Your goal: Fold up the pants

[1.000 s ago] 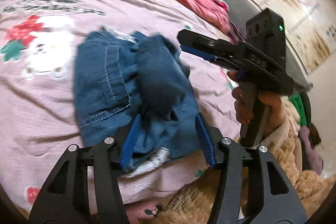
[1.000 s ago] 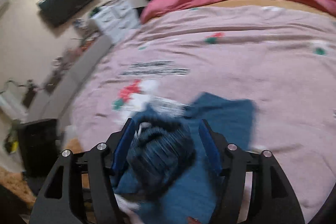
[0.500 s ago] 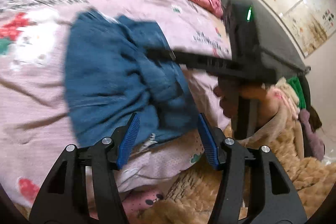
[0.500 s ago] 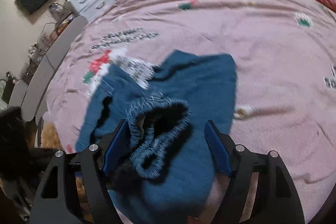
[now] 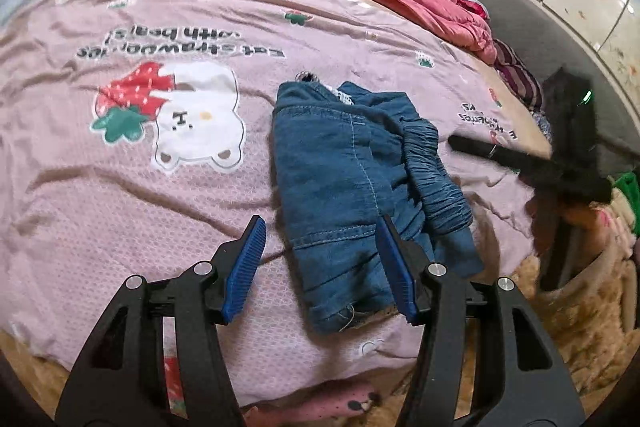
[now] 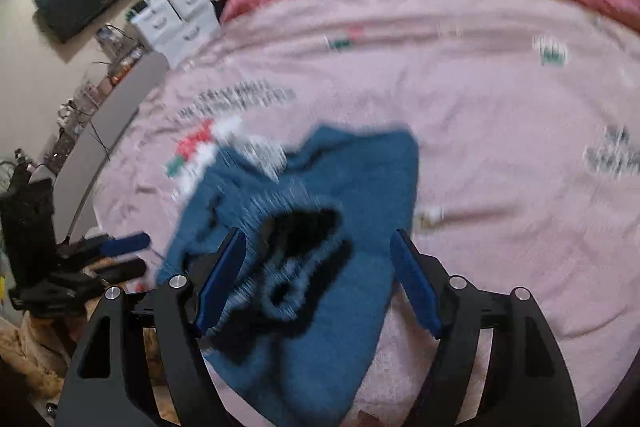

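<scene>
Since a moment ago the left gripper (image 5: 320, 267) has backed away from the pants (image 5: 360, 179), which now lie folded on the pink bedspread (image 5: 120, 207) near its front edge. Its jaws stand spread, gripping nothing. The right gripper (image 6: 318, 283) is spread too, empty, though motion blur smears the waistband below it.

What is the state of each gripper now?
Left gripper: open, holding nothing, above the pants.
Right gripper: open, holding nothing.
</scene>
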Tool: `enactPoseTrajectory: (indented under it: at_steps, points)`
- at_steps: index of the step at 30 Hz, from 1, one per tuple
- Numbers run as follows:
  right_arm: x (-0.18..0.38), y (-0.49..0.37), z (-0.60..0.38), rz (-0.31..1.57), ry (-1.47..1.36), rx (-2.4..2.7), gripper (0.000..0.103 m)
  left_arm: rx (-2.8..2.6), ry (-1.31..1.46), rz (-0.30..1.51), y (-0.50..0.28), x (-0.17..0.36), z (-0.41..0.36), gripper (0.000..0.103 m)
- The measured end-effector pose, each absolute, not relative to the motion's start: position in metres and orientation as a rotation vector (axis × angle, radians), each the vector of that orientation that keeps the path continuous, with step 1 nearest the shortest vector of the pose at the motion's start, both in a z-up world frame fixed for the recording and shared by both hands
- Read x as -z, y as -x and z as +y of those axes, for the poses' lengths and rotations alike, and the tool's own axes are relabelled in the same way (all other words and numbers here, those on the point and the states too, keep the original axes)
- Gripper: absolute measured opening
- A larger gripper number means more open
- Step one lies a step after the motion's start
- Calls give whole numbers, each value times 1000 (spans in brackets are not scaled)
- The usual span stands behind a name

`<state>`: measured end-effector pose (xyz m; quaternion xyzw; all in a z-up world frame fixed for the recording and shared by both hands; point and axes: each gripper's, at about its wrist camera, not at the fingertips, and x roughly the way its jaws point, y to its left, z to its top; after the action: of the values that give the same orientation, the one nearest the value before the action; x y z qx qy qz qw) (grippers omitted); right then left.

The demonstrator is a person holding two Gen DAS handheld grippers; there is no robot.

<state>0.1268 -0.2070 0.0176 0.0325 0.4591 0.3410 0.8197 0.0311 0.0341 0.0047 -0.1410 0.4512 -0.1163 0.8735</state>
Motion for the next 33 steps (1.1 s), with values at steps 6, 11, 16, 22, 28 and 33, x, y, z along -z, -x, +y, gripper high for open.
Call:
enactPoseTrajectory:
  at_steps: [6,11,16,22,28,33]
  points:
    - [-49,-146,-169,913,43,-799,65,241,224,919,-34,-11,16,35]
    - [-39,-166,-118,980,147,-865,45,277,172,964,-32,0,-2,21]
    - [-15,-171,-80,1045,282,-893,41,281,122,1014,-24,18,-18,20]
    - [5,-161,-74,1087,348,-907,41,291,134,1015,-22,20,-15,20]
    - [8,-146,-71,1059,387,-921,12,294,147,1015,-23,21,-12,20]
    - [-13,-137,-68,937,481,-840,4,299,162,1016,-23,21,-9,20]
